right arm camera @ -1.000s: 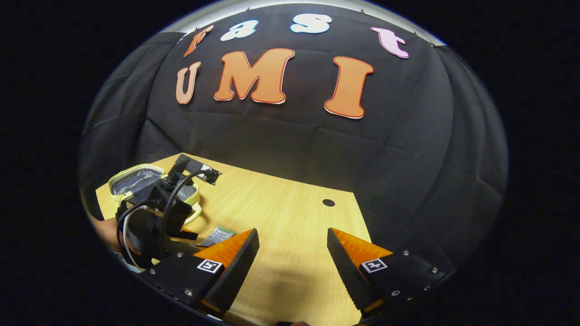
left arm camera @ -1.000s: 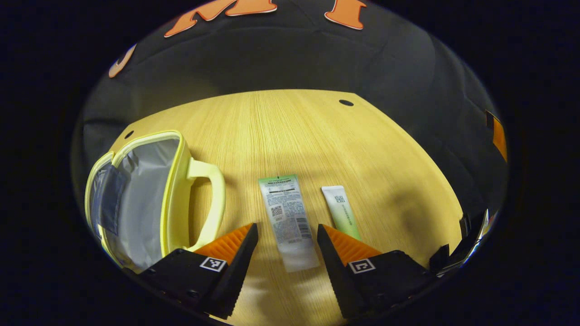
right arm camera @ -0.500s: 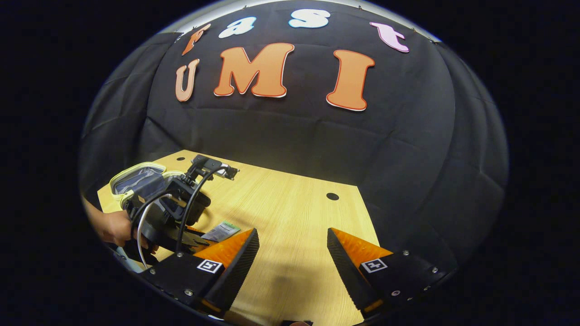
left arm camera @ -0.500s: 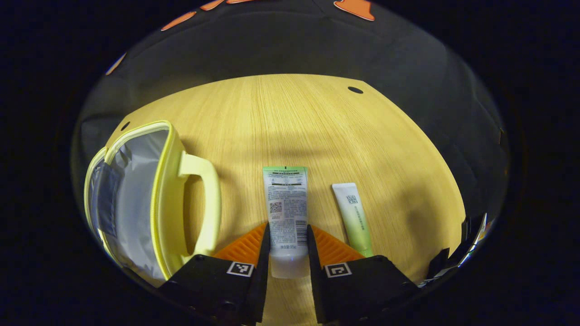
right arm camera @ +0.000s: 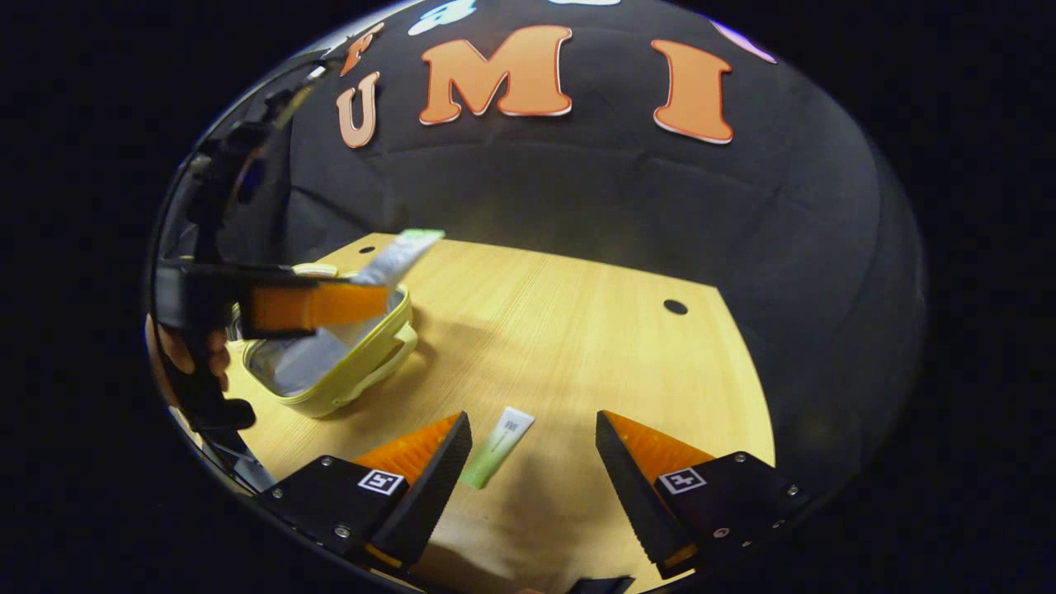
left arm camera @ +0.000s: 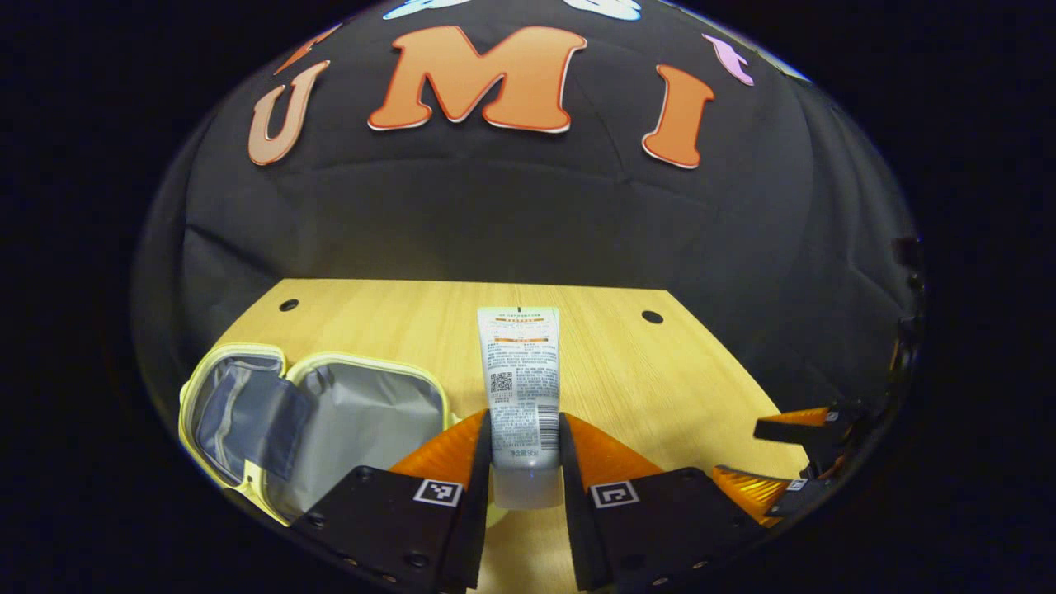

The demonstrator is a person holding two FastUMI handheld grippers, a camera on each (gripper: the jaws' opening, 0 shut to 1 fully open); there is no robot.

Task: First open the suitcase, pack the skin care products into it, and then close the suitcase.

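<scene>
While suitcase (left arm camera: pixel 363 412) gapes, left gripper (left arm camera: pixel 521 437) clamps tube (left arm camera: pixel 520 371)

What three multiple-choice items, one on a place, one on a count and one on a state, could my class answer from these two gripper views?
1. Where does the small green tube lie?
A on the table
B in the case
C in a gripper

2. How many tubes appear?
A one
B two
C four

3. How is the yellow case?
A zipped shut
B open
C upside down

Key: 1 A, it lies on the table ahead of the right gripper; 2 B, the left gripper holds the large tube; 3 B, its grey lining shows.
</scene>
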